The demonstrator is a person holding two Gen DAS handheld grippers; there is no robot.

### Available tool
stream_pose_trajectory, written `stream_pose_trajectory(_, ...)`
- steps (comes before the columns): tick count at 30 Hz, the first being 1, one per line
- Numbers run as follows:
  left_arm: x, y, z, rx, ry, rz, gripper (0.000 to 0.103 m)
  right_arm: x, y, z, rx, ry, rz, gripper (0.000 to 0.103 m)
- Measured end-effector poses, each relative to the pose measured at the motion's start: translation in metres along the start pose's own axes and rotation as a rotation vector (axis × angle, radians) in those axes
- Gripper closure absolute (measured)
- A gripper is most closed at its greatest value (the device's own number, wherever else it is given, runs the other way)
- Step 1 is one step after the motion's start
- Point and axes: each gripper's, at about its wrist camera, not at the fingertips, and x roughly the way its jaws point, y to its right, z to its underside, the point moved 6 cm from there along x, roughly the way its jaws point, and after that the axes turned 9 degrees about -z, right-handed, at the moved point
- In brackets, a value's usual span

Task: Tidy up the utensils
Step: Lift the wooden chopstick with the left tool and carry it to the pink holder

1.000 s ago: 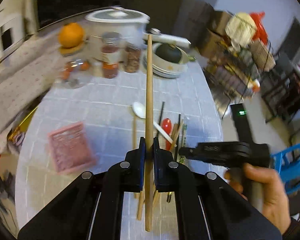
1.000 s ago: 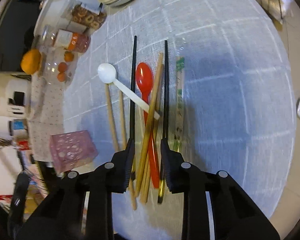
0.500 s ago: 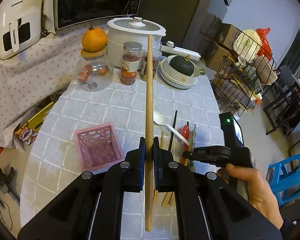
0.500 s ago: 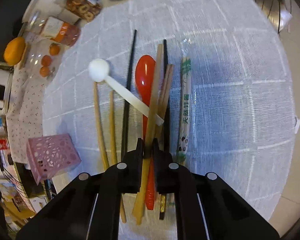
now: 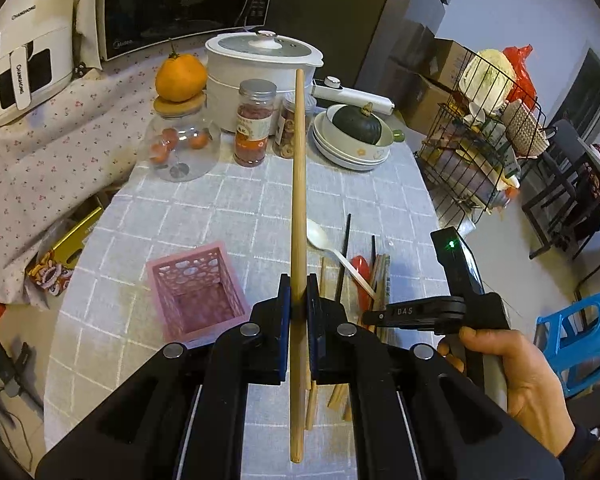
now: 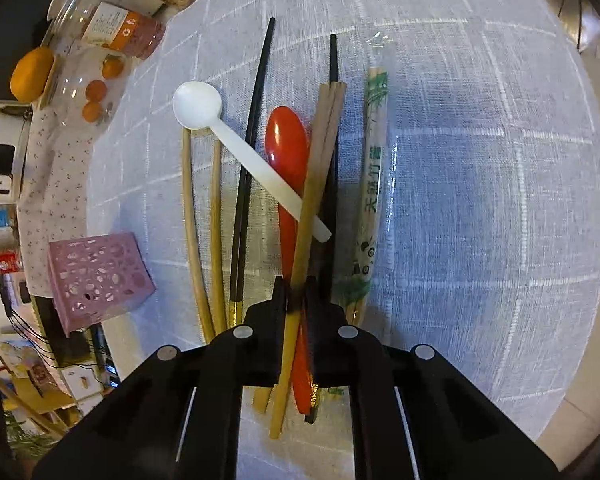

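Left wrist view, left gripper (image 5: 298, 292) jaws pinching a wooden chopstick (image 5: 299, 184) raised above the bench (image 5: 240, 204), pink basket (image 5: 198, 292) just left, right wrist view, right gripper (image 6: 296, 292) jaws just closed, pinching another wooden chopstick (image 6: 314, 196) in the utensil pile right of the basket (image 6: 96, 276), lower ends hidden.

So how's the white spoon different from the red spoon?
The white spoon is smaller and slimmer; the red spoon is broader and longer. The white spoon lies slantwise across the pile, its handle over the red spoon, which lies straight along the chopsticks. Both lie bowl away from the right gripper.
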Motion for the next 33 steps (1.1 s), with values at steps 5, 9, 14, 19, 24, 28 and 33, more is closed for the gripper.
stream_pose_trajectory(5, -0.001, 0.002, -0.001, 0.017, 0.008, 0.006, 0.097, -0.005, 0.005, 0.002, 0.019, -0.009, -0.029, 0.093)
stream_pose_trajectory(9, -0.003, 0.0, -0.002, 0.017, 0.016, 0.012, 0.097, -0.019, 0.004, 0.009, 0.013, 0.006, -0.044, 0.095)
stream_pose_trajectory(14, -0.01, -0.016, -0.013, -0.019, 0.07, 0.002, 0.097, -0.061, -0.037, 0.022, -0.112, 0.111, -0.11, 0.095)
stream_pose_trajectory(19, -0.013, -0.058, -0.035, -0.13, 0.192, -0.044, 0.097, -0.103, -0.095, 0.036, -0.346, 0.288, -0.124, 0.095)
stream_pose_trajectory(24, -0.007, -0.091, -0.044, -0.212, 0.294, -0.078, 0.097, -0.126, -0.131, 0.046, -0.485, 0.407, -0.151, 0.095)
stream_pose_trajectory(28, 0.005, -0.097, -0.044, -0.257, 0.331, -0.051, 0.097, -0.137, -0.146, 0.053, -0.547, 0.474, -0.157, 0.095)
stream_pose_trajectory(33, 0.017, -0.088, -0.039, -0.213, 0.398, -0.109, 0.097, -0.15, -0.168, 0.062, -0.641, 0.57, -0.13, 0.095)
